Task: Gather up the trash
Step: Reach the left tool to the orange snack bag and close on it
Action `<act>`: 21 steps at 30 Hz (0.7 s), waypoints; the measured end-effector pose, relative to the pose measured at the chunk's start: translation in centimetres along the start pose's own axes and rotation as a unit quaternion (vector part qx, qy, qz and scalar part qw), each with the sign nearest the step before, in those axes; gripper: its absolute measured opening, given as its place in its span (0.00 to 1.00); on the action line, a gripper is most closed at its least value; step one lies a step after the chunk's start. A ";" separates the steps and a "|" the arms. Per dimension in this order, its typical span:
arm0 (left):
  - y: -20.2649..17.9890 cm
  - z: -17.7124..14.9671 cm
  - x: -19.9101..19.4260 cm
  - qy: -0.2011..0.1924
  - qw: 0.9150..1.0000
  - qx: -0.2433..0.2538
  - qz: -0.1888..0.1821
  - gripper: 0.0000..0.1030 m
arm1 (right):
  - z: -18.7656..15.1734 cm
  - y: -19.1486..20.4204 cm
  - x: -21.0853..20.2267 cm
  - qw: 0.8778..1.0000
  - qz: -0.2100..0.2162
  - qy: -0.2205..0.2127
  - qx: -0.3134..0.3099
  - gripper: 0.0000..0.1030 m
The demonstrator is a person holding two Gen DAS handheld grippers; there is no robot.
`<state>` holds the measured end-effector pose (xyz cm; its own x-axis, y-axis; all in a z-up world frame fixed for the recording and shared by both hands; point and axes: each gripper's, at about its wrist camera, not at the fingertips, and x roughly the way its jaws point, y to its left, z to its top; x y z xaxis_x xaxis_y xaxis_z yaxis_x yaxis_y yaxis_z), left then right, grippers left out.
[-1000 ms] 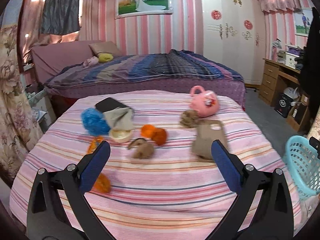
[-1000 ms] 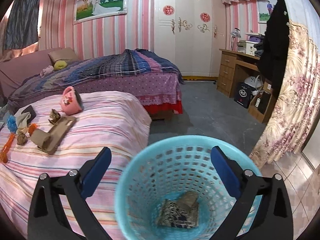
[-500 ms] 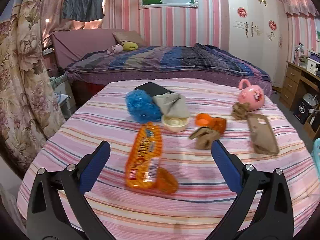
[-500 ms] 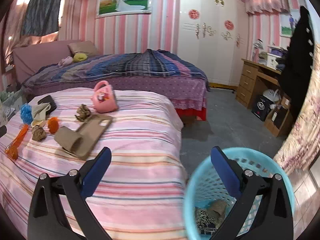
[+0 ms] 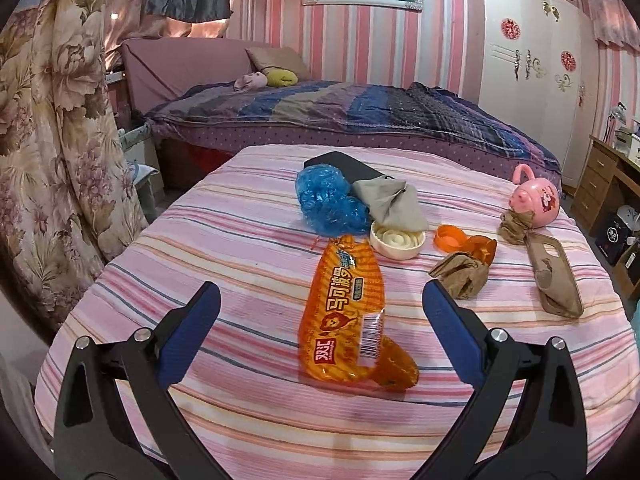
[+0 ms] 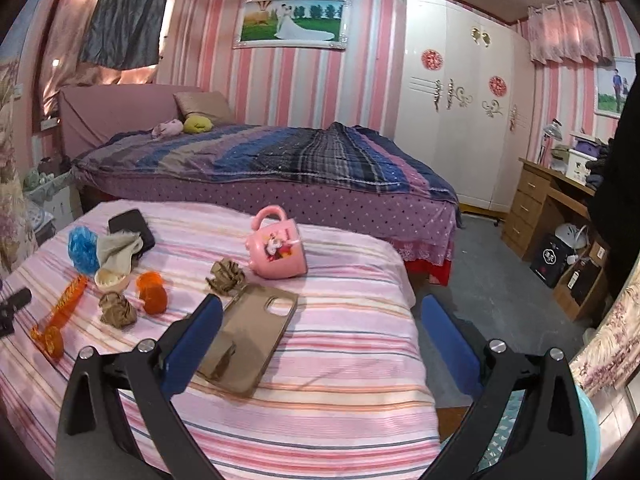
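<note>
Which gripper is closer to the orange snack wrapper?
Left. The left gripper is open right over the orange snack wrapper; the right gripper hangs over the bed's far side.

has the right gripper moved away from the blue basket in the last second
Yes. The right gripper swung left from above the blue basket, now at the frame's lower right, toward the striped bed.

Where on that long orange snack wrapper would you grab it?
Probably across the narrow middle of the orange snack wrapper, coming from above with the open left hand-held gripper. It lies flat, pointing away, so the fingers straddle its sides.

wrapper (image 5: 346, 312) on bed (image 5: 240, 248), lid (image 5: 397, 239) behind, mug (image 5: 536, 200) far right
</note>
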<state>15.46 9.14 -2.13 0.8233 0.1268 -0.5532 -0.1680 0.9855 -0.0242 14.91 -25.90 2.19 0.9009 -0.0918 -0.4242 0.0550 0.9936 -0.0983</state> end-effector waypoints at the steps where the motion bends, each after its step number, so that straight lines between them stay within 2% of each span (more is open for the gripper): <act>1: 0.1 -0.1 0.2 0.005 1.000 -0.001 -0.003 0.95 | -0.5 0.2 0.4 1.000 0.002 0.005 -0.001 0.95; 4: 0.1 -0.2 0.7 0.014 1.000 0.002 -0.008 0.95 | -0.9 0.3 1.4 1.000 0.005 0.029 -0.004 0.95; 12: 0.3 -0.5 1.8 0.035 0.999 -0.002 -0.013 0.95 | -2.1 0.1 2.5 0.999 -0.008 0.046 -0.008 0.95; 18: 0.4 -1.1 3.7 0.078 0.997 0.001 0.000 0.95 | -2.1 -0.3 2.9 0.999 -0.006 0.048 0.003 0.95; 21: 0.2 -1.2 4.2 0.091 0.996 -0.008 -0.019 0.95 | -2.2 -0.1 3.2 0.999 -0.003 0.052 0.003 0.95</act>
<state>18.22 9.78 -5.41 0.7180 0.0658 -0.6930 -0.1491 0.9869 -0.0608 16.83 -26.44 -1.12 0.8506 -0.1038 -0.5154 0.0634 0.9934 -0.0955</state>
